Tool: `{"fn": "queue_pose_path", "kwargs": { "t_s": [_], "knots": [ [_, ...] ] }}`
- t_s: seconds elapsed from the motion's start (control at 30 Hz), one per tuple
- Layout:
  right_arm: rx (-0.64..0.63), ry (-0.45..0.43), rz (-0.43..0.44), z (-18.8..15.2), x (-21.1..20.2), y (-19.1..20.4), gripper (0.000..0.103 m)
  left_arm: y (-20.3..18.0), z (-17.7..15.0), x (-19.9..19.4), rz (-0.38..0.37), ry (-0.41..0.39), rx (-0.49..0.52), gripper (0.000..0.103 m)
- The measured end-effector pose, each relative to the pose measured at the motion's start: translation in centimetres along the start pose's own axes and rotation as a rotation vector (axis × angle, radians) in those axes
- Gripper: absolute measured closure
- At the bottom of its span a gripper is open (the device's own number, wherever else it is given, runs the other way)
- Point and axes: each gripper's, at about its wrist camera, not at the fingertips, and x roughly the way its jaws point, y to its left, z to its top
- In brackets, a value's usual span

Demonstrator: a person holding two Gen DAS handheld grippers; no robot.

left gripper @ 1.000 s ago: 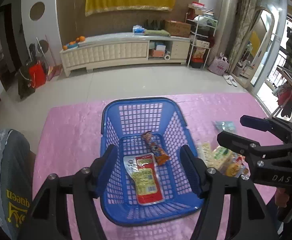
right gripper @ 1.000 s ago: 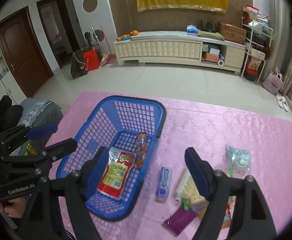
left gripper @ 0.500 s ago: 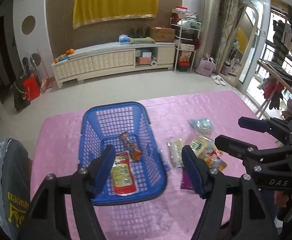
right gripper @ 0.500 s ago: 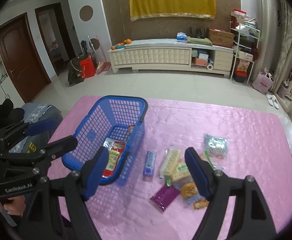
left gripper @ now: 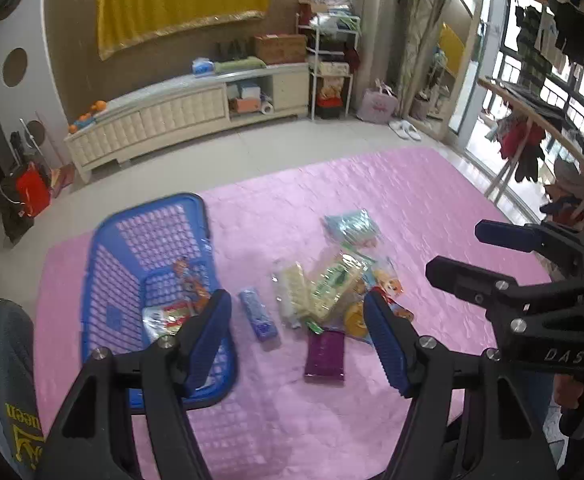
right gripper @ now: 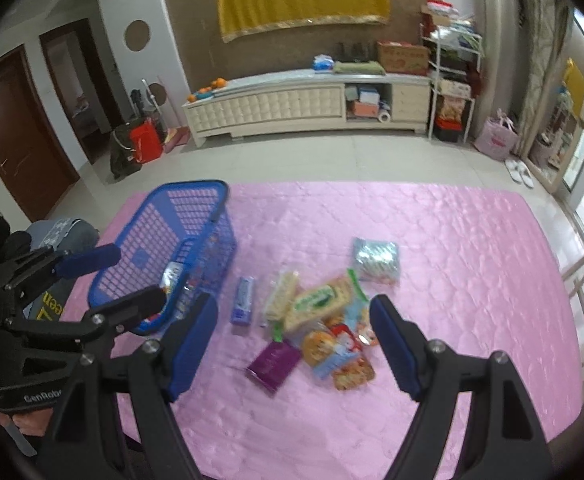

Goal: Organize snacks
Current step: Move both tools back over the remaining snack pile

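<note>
Both claws are hanging open and holding nothing: the left gripper [left gripper: 298,330] and right gripper [right gripper: 292,346] are hovering above the snack pile [right gripper: 324,320], which is lying on the pink cloth [right gripper: 452,240] just right of the blue basket [right gripper: 163,220]. Overlapping, slippery packets are risking a double grab or a slip.
</note>
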Motion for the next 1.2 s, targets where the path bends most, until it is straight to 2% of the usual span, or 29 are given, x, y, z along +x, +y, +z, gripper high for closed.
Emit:
{"fn": "queue_pose_path", "kwargs": {
  "t_s": [0.3, 0.37, 0.43, 0.53, 0.67, 0.83, 1.0, 1.2],
  "knots": [
    [0.065, 0.081, -0.024, -3.4, 2.7, -4.9, 0.021, -3.8, -0.7, 5.2, -0.028, 0.097, 0.028, 0.037],
    [0.082, 0.101, -0.034, -4.3, 3.2, -6.0, 0.021, -4.5, -1.1, 6.3, -0.018, 0.103, 0.051, 0.030],
    [0.096, 0.117, -0.057, -5.1, 3.8, -6.9, 0.021, -4.9, -1.5, 7.6, -0.010, 0.112, 0.062, 0.028],
    [0.118, 0.140, -0.079, -6.5, 4.9, -8.3, 0.021, -5.2, -2.4, 9.8, -0.057, 0.157, 0.049, 0.028],
    [0.134, 0.169, -0.089, -8.0, 6.1, -9.4, 0.021, -5.5, -3.5, 11.9, -0.073, 0.192, 0.063, 0.028],
    [0.136, 0.190, -0.122, -9.0, 7.8, -10.0, 0.021, -6.8, -5.1, 13.6, -0.080, 0.187, 0.188, 0.028],
    [0.169, 0.212, -0.111, -9.9, 9.6, -10.5, 0.021, -7.6, -5.3, 15.6, -0.114, 0.213, 0.226, 0.028],
    [0.223, 0.220, -0.113, -10.8, 10.5, -12.1, 0.021, -8.7, -5.0, 17.9, -0.055, 0.191, 0.360, 0.028]
  ]
}}
